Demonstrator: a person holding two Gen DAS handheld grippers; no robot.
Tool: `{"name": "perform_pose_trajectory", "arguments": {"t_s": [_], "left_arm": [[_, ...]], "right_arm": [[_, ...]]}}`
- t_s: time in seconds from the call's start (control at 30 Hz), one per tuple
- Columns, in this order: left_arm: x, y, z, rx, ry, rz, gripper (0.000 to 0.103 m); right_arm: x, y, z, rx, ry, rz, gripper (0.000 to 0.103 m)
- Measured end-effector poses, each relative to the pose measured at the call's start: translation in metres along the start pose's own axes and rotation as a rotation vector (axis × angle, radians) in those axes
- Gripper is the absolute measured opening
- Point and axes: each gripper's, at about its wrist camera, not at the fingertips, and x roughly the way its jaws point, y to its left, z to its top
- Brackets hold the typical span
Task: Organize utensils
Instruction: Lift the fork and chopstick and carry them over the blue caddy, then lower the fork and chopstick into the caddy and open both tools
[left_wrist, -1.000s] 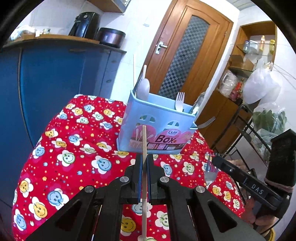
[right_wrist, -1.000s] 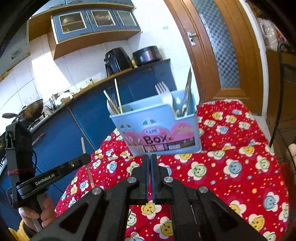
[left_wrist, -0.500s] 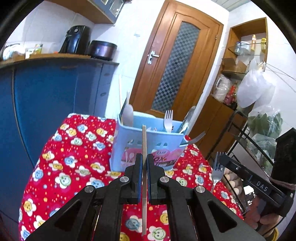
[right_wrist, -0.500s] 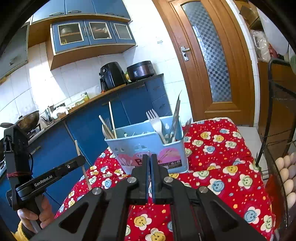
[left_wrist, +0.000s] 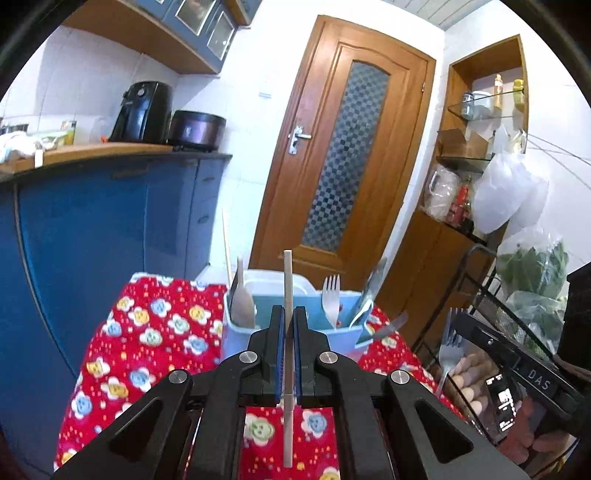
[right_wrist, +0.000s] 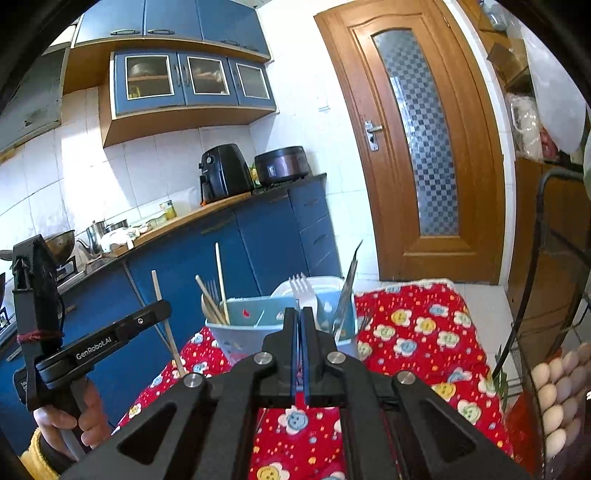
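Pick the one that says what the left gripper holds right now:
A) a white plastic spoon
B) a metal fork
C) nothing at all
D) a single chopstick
D: the left gripper has its jaws shut on a pale chopstick that stands upright in front of the blue caddy; the fork is in the right gripper.

Pale matt wooden chopstick (left_wrist: 287, 295); glossy light-blue plastic caddy (left_wrist: 236, 334); shiny metal fork (left_wrist: 448, 347); printed red cloth (left_wrist: 147, 332); varnished wooden door (left_wrist: 343, 155).
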Motion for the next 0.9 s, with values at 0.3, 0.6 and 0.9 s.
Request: {"name": "perform_pose_trajectory", "arguments": {"t_s": [0.3, 0.6, 0.9], "left_arm": [[0.014, -0.009, 0.031, 0.04, -0.053, 0.013, 0.004], [0.035, -0.014, 0.063, 0.058, -0.113, 0.032, 0.004], [0.059, -0.009, 0.083, 0.066, -0.147, 0.073, 0.004]], "right_arm": [[0.01, 0.0, 0.027, -0.037, -0.029, -0.024, 0.003], [0.031, -0.002, 0.057, -0.06, -0.05, -0.048, 0.003], [0.051, -0.008, 0.087, -0.092, -0.103, -0.118, 0.003]]}}
